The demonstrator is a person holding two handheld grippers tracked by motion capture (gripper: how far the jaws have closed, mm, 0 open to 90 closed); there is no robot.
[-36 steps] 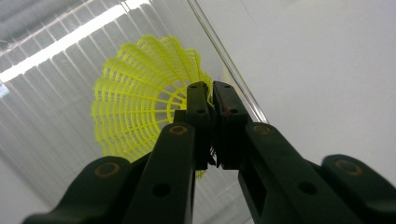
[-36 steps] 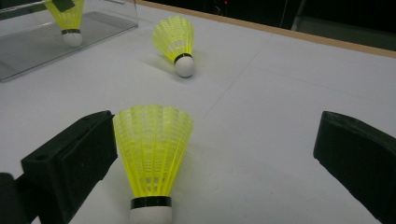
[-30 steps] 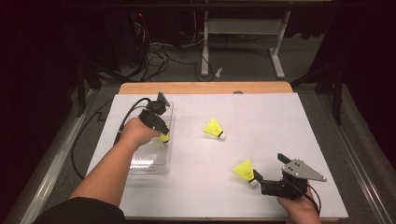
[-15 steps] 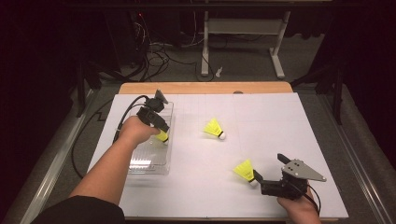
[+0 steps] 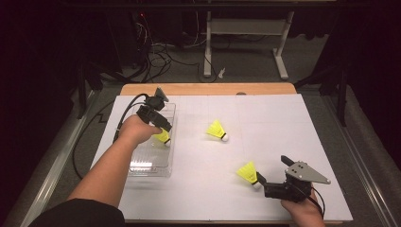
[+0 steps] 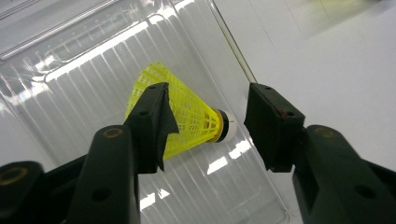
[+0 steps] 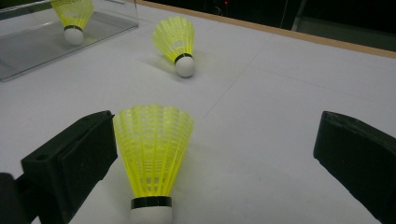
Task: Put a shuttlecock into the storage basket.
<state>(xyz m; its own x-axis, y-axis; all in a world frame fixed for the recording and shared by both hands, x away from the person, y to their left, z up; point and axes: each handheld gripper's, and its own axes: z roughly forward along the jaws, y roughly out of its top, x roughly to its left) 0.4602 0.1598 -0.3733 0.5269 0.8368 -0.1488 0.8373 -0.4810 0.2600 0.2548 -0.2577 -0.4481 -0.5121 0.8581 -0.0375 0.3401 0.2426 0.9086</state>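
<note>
A person's left gripper hovers over a clear plastic tray, its jaws just opening about halfway, letting go of a yellow shuttlecock now lying inside. The right gripper, well right of the tray, gapes wide around a second shuttlecock, gripping nothing. A third shuttlecock lies between. Likely next: close on the second one, carry it trayward.

My left gripper and right gripper: black bodies, blocky black jaws with round screw holes, trailing black cables; grey three-cornered plate tops the right; dark sleeve.
</note>
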